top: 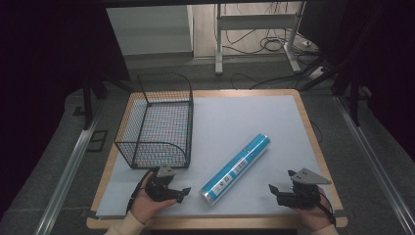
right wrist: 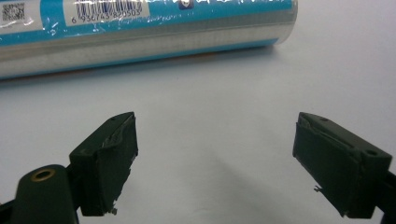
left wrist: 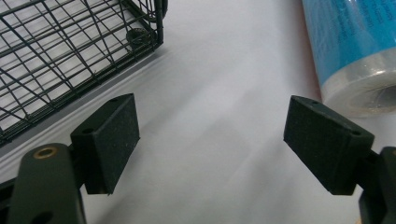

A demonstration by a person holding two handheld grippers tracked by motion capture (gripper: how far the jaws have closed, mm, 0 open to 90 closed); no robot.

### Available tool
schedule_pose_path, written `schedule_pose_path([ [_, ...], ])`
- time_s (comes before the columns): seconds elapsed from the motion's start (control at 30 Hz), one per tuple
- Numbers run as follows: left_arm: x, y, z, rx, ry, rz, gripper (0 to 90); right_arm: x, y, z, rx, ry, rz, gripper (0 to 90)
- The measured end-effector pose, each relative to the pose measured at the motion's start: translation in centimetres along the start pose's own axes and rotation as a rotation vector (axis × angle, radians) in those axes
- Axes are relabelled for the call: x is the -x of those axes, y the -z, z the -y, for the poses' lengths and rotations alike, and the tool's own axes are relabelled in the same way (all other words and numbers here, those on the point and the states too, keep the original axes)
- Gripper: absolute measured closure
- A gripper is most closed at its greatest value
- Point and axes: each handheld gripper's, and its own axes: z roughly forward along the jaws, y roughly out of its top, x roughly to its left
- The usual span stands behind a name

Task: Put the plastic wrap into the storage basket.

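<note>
Both the left gripper (top: 182, 191) and right gripper (top: 272, 188) are resting low on the desk (top: 230, 117), fingers spread wide and empty, flanking the blue tube (top: 237, 169) lying diagonally beside the wire basket (top: 155, 122), seemingly awaiting a grasp.

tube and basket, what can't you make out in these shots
- Tube print: too small to read in the high view; in the right gripper view the label is cut off by the top edge.
- Tube's far end: cut off by the top edge in the left gripper view.
- Basket floor: blurred by its own mesh in the high view; the left gripper view crops most of it.
</note>
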Motion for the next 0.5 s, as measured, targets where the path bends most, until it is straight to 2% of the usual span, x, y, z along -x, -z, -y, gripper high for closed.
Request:
schedule_pose_path([
  [0.23,0.3,0.0,-0.1,-0.009,-0.020,-0.006,17.2,0.0,-0.2,0.2,-0.019,-0.002,0.007,14.4],
  [0.33,0.5,0.2,-0.3,-0.003,-0.018,-0.007,17.0,0.1,-0.1,0.1,-0.013,-0.004,0.013,14.4],
  [0.4,0.8,0.6,-0.6,0.008,-0.003,-0.007,17.0,0.2,-0.1,0.1,-0.011,-0.005,0.012,14.4],
  [0.5,1.3,1.5,-1.4,0.019,0.003,0.006,16.8,0.2,0.0,0.1,-0.010,-0.001,0.015,14.4],
])
